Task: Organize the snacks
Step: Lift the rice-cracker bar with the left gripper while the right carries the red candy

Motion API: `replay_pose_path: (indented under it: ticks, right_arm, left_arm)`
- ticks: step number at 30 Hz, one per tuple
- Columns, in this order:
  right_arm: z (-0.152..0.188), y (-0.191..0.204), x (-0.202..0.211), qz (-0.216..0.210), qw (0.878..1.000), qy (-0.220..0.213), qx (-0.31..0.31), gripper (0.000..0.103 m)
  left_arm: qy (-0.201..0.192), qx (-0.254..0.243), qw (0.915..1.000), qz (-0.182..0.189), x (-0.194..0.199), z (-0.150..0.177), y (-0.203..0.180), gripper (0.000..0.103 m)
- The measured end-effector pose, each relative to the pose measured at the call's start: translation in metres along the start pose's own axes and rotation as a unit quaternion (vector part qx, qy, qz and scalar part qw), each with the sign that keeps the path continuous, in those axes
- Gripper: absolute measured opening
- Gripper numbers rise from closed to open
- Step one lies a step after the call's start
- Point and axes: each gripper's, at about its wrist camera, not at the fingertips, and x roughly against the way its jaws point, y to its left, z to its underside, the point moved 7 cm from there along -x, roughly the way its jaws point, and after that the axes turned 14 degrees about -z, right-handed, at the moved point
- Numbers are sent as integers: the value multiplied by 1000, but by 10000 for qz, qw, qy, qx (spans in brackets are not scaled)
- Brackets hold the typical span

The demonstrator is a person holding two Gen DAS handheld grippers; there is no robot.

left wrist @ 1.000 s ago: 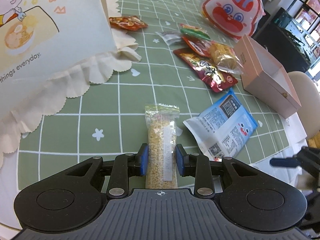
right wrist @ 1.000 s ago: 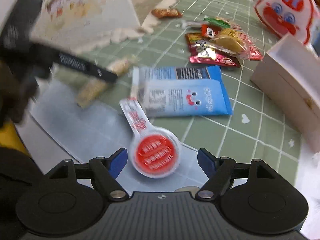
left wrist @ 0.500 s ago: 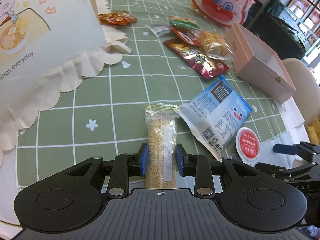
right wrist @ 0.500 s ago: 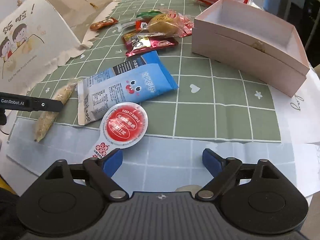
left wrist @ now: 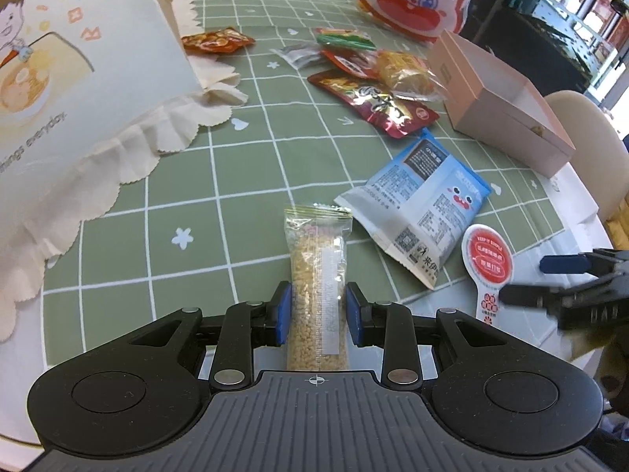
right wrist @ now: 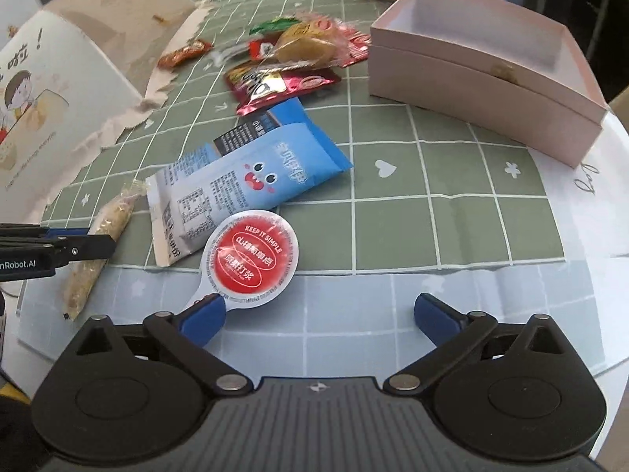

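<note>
Now, largest first. The round table under the green grid-patterned tablecloth (right wrist: pixel 393 204) fills both views, as it did a second ago. The open pale pink rectangular cardboard box (right wrist: pixel 471 78) stands at the far right, empty as far as I can see into it. In the right wrist view it sat cut off at the edge a second ago; since then the view has rolled and steadied, and the whole box shows, sharp. The white paper bag with a cartoon child print (left wrist: pixel 59 70) stands at the left, unchanged.

The blue and white snack pouch with a cartoon face (right wrist: pixel 251 181) lies flat near the table's front edge, in the same spot. The round red foil-lidded cup with a white tab (right wrist: pixel 251 255) lies just beside it and overlaps its near corner. A second ago this cup lay between my right fingers; now it is off to the left, its tab touching or just over the left fingertip (right wrist: pixel 204 314).

My right gripper (right wrist: pixel 318 314) stands wide apart with nothing between the fingers; its jaws have just been opening. My left gripper (left wrist: pixel 318 310) is clamped on the clear narrow packet of yellow grain snack (left wrist: pixel 317 275), near the packet's near end, same hold as before. The packet's far end rests on the cloth.
</note>
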Motion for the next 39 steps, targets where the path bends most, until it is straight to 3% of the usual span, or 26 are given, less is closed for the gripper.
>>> replay_pose_path:
  ticks: [3,9,17,23,32,35,37,39]
  right_arm:
    - [-8,16,7,-53,9991,-419,50,88]
    - [-6,51,-15,659,9937,-304,856,88]
    - [5,30,9,1360,9822,-473,1205,88]
    - [-1,34,19,787,9913,-696,791,88]
    - [-8,47,-23,706,9940,-442,714,86]
    - [-8,44,-30,707,9946,-369,659,76]
    - [-9,45,-28,641,9951,-359,667,62]
    - [-10,47,-24,615,9946,-385,745,61]
  left_arm:
    - [-11,-16,10000,-14,2,2,1,34]
    - [-45,-150,9998,-76,3,4,-1,34]
    - [7,-124,9999,-59,2,4,0,34]
    - [-1,-162,9997,-164,2,5,-3,34]
    - [23,-306,9990,-317,3,6,-6,34]
    - [25,-331,9988,-357,3,6,-7,34]
    - [30,-337,9987,-379,2,6,-7,34]
    - [42,-323,9987,-396,2,6,-8,34]
